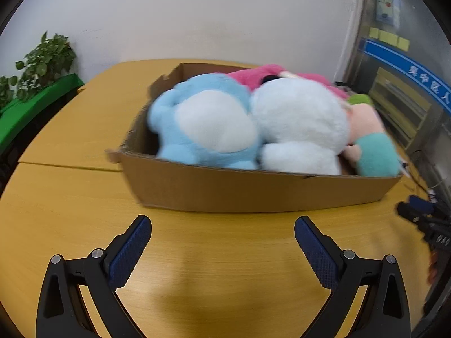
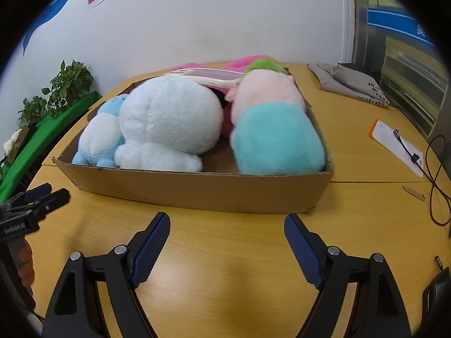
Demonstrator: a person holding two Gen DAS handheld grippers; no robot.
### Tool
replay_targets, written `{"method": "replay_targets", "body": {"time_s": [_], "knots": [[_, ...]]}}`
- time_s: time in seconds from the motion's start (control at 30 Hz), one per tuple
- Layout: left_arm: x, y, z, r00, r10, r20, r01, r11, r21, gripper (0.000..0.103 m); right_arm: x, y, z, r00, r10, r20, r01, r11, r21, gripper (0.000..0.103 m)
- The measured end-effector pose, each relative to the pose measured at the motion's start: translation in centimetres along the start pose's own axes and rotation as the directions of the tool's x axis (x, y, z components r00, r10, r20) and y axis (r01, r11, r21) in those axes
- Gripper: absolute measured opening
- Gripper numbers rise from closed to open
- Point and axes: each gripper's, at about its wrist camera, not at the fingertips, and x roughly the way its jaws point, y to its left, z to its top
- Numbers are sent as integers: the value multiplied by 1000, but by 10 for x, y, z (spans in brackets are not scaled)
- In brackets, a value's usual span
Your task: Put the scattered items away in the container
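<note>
A shallow cardboard box [image 1: 253, 188] [image 2: 197, 188] sits on the wooden table and holds several plush toys: a blue and white one [image 1: 203, 121] [image 2: 98, 138], a white one [image 1: 301, 124] [image 2: 166, 121], a pink and teal one [image 1: 372, 140] [image 2: 273, 129] and a magenta one [image 1: 267, 73] [image 2: 242, 62] behind. My left gripper [image 1: 222, 225] is open and empty, in front of the box above the table. My right gripper [image 2: 227, 222] is open and empty, also in front of the box. Each gripper shows at the other view's edge, the right one in the left wrist view [image 1: 422, 214] and the left one in the right wrist view [image 2: 36, 200].
A potted plant [image 1: 42, 62] [image 2: 64, 84] and green cloth [image 1: 31, 107] stand at the table's left end. A grey cloth bag [image 2: 349, 81], a white paper with a cable [image 2: 400, 146] and a dark device [image 2: 437, 287] lie at the right. A white wall stands behind.
</note>
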Motion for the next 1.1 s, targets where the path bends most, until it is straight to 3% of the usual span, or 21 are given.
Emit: {"method": "replay_targets", "body": {"time_s": [0.13, 0.27, 0.47, 0.6, 0.63, 0.83, 0.97, 1.1], "knots": [[9, 46, -14, 997, 65, -33, -65, 998, 7, 103, 16, -40, -14, 998, -25, -59, 23, 999, -44, 83], [12, 86, -32, 994, 91, -55, -87, 994, 62, 103, 30, -74, -30, 993, -4, -115, -9, 994, -111, 83], [26, 126, -49, 992, 26, -126, -8, 990, 140, 103, 40, -97, -46, 990, 29, -137, -58, 976, -208, 85], [33, 129, -47, 990, -27, -139, 55, 978, 199, 103, 41, -104, -46, 987, 84, -137, -117, 960, -255, 90], [35, 128, -46, 989, -43, -143, 74, 973, 220, 103, 42, -104, -47, 984, 105, -142, -141, 950, -277, 101], [51, 133, -35, 971, -153, -184, 210, 915, 344, 103, 42, -110, -42, 970, 175, -170, -226, 910, -349, 103], [64, 142, -25, 968, -167, -190, 226, 906, 358, 103, 40, -121, -37, 962, 206, -180, -262, 885, -386, 103], [66, 140, -23, 968, -162, -190, 223, 906, 361, 103, 40, -131, -36, 966, 194, -170, -245, 898, -365, 103]]}}
